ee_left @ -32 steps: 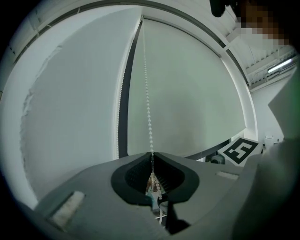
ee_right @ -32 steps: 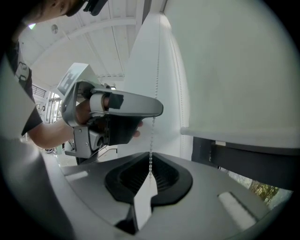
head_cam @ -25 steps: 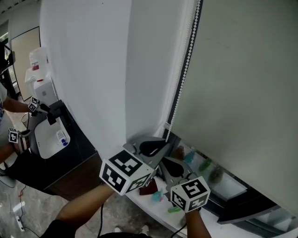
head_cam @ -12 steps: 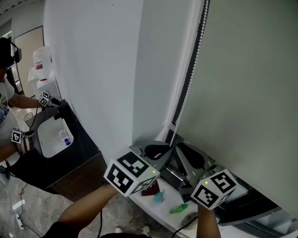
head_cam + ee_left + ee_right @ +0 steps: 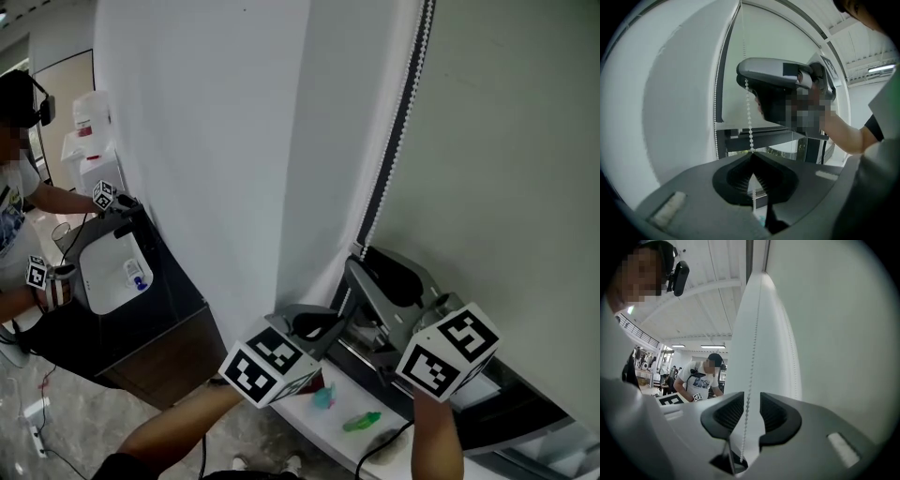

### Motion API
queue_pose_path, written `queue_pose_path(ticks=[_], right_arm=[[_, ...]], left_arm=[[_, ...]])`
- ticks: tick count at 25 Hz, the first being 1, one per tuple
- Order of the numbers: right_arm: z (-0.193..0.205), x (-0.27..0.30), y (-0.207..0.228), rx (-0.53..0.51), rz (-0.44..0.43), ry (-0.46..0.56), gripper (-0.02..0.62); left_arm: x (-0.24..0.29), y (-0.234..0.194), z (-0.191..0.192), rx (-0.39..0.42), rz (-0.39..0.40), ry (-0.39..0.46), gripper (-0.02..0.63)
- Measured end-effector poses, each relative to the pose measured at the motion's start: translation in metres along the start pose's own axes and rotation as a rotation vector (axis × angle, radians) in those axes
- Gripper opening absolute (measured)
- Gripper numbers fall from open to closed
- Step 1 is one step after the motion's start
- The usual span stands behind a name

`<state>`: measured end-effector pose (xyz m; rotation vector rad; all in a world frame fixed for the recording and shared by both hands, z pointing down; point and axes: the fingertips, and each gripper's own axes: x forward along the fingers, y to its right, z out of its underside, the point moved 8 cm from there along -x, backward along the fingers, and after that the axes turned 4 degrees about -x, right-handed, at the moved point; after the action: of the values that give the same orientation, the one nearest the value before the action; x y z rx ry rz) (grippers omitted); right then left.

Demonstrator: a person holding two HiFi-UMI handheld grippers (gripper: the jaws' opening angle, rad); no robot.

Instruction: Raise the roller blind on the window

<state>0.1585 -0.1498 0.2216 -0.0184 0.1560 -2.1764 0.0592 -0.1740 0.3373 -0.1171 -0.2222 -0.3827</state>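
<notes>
The pale roller blind (image 5: 506,178) hangs over the window, with its white bead chain (image 5: 398,122) running down the blind's left edge. My left gripper (image 5: 347,313) is shut on the bead chain (image 5: 749,112) low down, and the beads pass between its closed pads. Just above it, my right gripper (image 5: 360,262) stands open around the same chain. In the right gripper view the bead chain (image 5: 751,380) runs freely through the gap between the right gripper's (image 5: 752,402) pads. The left gripper view shows the right gripper (image 5: 783,82) higher up on the chain.
A white wall (image 5: 216,141) stands left of the window. On the white sill (image 5: 394,448) below lie small green (image 5: 361,422) and teal (image 5: 323,397) items. At the far left another person (image 5: 23,216) works with grippers over a dark counter (image 5: 150,319).
My right gripper has risen along the chain from beside the left gripper to above it. The left gripper has sunk a little, still closed on the chain.
</notes>
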Motion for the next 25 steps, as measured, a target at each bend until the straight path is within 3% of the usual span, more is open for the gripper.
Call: queue_pose_path(ticks=[6,9,17,22,25], right_arm=[[-0.011,0.009,-0.002,-0.010,-0.004,0.014,0.075],[-0.010,0.010,-0.007,-0.025,-0.008,0.013,0.026],[-0.004,0.013,-0.006,-0.014,0.002,0.037,0.011],[0.001,0.017,-0.007,-0.048,0.026,0.031,0.008],[0.006,0.014,-0.003,-0.026,0.032,0.043,0.008]], left_arm=[[-0.004,-0.003,0.008,-0.014,-0.004,-0.004,0.011],[-0.005,-0.005,0.019,-0.029,-0.006,-0.014,0.011],[-0.003,-0.011,0.022,-0.036,-0.014,0.002,0.012],[-0.008,-0.015,0.022,-0.142,0.065,0.020,0.021],[-0.021,-0.017,0.007,-0.203,0.083,0.103,0.109]])
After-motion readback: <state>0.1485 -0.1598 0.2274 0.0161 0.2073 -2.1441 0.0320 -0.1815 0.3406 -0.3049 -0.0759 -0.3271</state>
